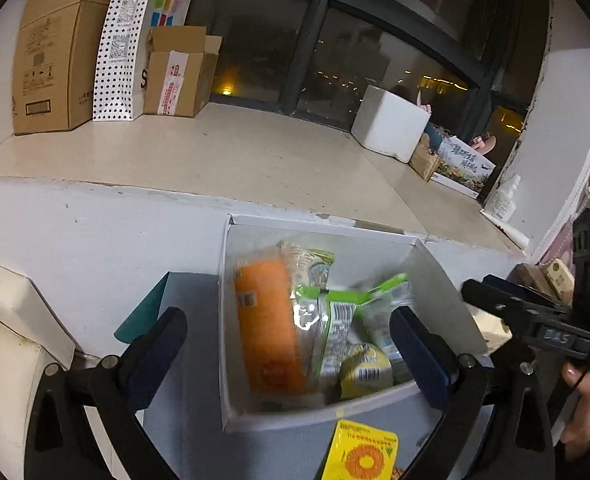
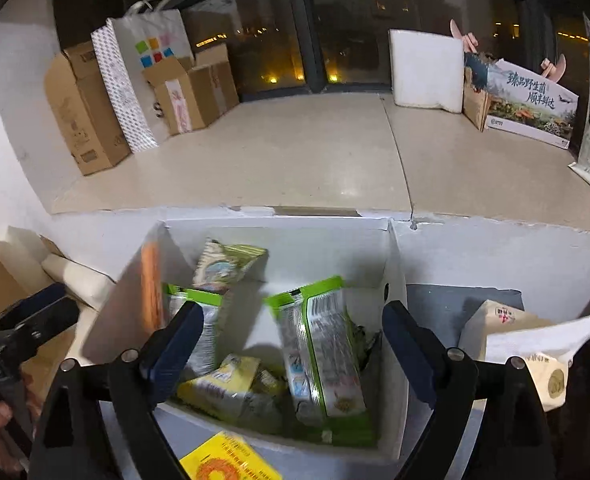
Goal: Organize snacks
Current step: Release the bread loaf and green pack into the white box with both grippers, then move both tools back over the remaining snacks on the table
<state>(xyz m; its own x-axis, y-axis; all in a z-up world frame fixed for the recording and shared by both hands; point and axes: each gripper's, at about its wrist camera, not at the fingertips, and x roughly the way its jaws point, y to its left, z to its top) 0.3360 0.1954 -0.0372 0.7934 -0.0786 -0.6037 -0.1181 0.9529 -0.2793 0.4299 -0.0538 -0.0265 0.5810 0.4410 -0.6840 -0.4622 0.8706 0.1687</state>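
A white open box [image 1: 439, 280] [image 2: 395, 264] stands against a white ledge and holds several snack packs: a tall orange pack [image 1: 269, 328], green-edged packets [image 2: 319, 352] [image 1: 335, 328] and yellow packets [image 2: 223, 384] [image 1: 365, 368]. A yellow packet with an orange ring print [image 1: 361, 454] [image 2: 227, 460] lies in front of the box. My left gripper [image 1: 291, 340] is open and empty above the box front. My right gripper [image 2: 291, 344] is open and empty over the box. The right gripper also shows at the right of the left wrist view [image 1: 535, 316].
A beige sill [image 2: 295, 160] runs behind the box below a dark window. Cardboard boxes [image 1: 55, 48] and a paper bag [image 2: 151, 60] stand at its left, a white foam box [image 2: 427, 72] and a printed carton [image 2: 531, 104] at its right. A cream carton [image 2: 535, 352] sits right of the box.
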